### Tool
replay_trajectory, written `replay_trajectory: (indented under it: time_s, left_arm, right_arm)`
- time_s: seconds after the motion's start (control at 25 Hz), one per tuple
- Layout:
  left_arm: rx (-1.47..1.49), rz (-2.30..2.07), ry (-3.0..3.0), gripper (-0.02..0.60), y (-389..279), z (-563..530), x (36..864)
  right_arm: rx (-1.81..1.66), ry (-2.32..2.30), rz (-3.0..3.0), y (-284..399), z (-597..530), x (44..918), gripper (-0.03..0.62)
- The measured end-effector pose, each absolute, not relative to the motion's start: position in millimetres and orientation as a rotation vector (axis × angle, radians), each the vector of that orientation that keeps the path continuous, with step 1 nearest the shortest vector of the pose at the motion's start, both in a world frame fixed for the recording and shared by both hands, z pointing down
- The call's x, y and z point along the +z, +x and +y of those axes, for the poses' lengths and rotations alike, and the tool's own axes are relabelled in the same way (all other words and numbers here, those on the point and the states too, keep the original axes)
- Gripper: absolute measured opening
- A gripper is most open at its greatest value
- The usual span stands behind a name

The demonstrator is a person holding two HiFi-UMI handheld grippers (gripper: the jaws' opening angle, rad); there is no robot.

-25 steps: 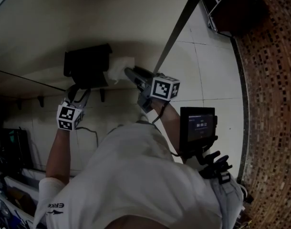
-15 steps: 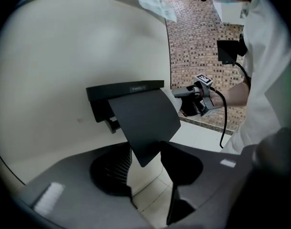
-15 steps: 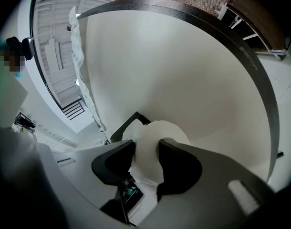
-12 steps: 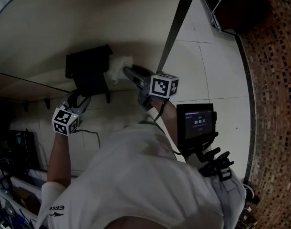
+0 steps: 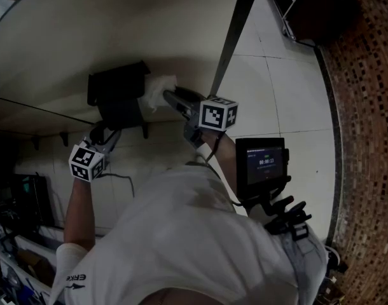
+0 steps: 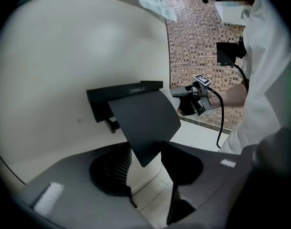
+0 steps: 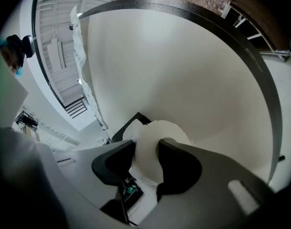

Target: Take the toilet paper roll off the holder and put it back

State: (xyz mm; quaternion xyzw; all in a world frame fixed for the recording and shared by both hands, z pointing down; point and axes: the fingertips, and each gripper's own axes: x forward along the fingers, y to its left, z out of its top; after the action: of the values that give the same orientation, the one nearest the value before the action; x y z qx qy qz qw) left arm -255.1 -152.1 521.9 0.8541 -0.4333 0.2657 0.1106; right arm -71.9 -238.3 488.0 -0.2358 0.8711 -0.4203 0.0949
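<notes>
A black toilet paper holder [image 5: 117, 94] with a hinged flap is fixed to the pale wall. The white toilet paper roll [image 5: 157, 88] sticks out at the holder's right end, and my right gripper [image 5: 166, 96] is shut on it. In the right gripper view the crumpled roll [image 7: 157, 140] is squeezed between both pads, with the holder's black edge [image 7: 133, 123] just behind it. My left gripper [image 5: 103, 130] hangs open just below the holder. In the left gripper view the raised flap [image 6: 143, 120] points its lower corner toward the gap of the left gripper [image 6: 145, 175]; contact cannot be told.
A dark metal post [image 5: 235, 24] runs up the wall right of the holder. A small screen [image 5: 261, 164] hangs at the person's hip. Pale floor tiles [image 5: 289, 94] meet a mosaic brick wall [image 5: 366, 138]. A dark rack [image 5: 308, 5] stands far right.
The left gripper has dropped a little down and to the left, away from the holder's underside. The right gripper and the roll have barely moved.
</notes>
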Motion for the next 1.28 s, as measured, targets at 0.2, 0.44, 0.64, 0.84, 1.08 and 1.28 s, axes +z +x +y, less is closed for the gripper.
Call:
replay_trajectory:
  time_s: [0.2, 0.44, 0.64, 0.84, 1.08, 1.28]
  left_arm:
    - [0.783, -1.272, 2.510, 0.195, -256, -153, 523]
    - [0.786, -1.274, 2.508, 0.195, -254, -150, 522]
    - [0.793, -1.273, 2.508, 0.195, -253, -149, 519]
    - [0.801, -1.270, 2.507, 0.195, -252, -149, 519]
    - [0.801, -1.267, 2.506, 0.196, -250, -148, 519]
    - [0.801, -1.271, 2.506, 0.198, -248, -146, 519]
  right_arm:
    - [-1.260, -0.693, 2.607, -77, -235, 493, 0.170]
    - [-1.263, -0.655, 2.624, -88, -230, 493, 0.170]
    - [-1.256, -0.646, 2.638, -95, -230, 492, 0.173]
    - [-1.251, -0.627, 2.665, -105, -231, 495, 0.175]
    - [-1.244, -0.589, 2.721, -117, -231, 496, 0.178]
    - [-1.223, -0.559, 2.779, -125, -230, 495, 0.181]
